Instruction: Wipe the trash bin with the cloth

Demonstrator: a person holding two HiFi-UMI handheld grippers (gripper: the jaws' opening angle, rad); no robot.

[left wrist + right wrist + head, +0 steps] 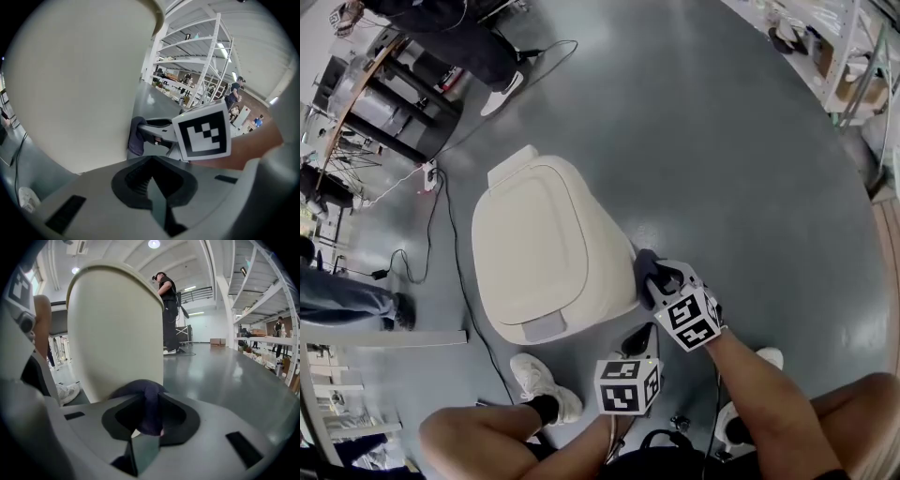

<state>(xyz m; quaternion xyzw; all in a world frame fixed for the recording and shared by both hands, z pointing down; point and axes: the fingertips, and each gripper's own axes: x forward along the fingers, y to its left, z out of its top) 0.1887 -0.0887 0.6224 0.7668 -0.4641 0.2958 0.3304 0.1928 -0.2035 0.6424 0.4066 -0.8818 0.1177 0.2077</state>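
Right gripper (651,279) presses its clamped dark blue cloth (146,401) on the cream plastic trash bin's (539,246) four-o'clock side; left gripper (636,339) idles closed, empty.

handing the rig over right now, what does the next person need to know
Right gripper: shut on the dark cloth, which is pressed low against the side wall of the cream trash bin.
Left gripper: shut, empty, held low beside the bin's near corner.
Bin: upright on the floor, lid closed.
Done: cloth gripped and on the bin; how much is wiped cannot be told.
Left: probably keep wiping the sides and lid.
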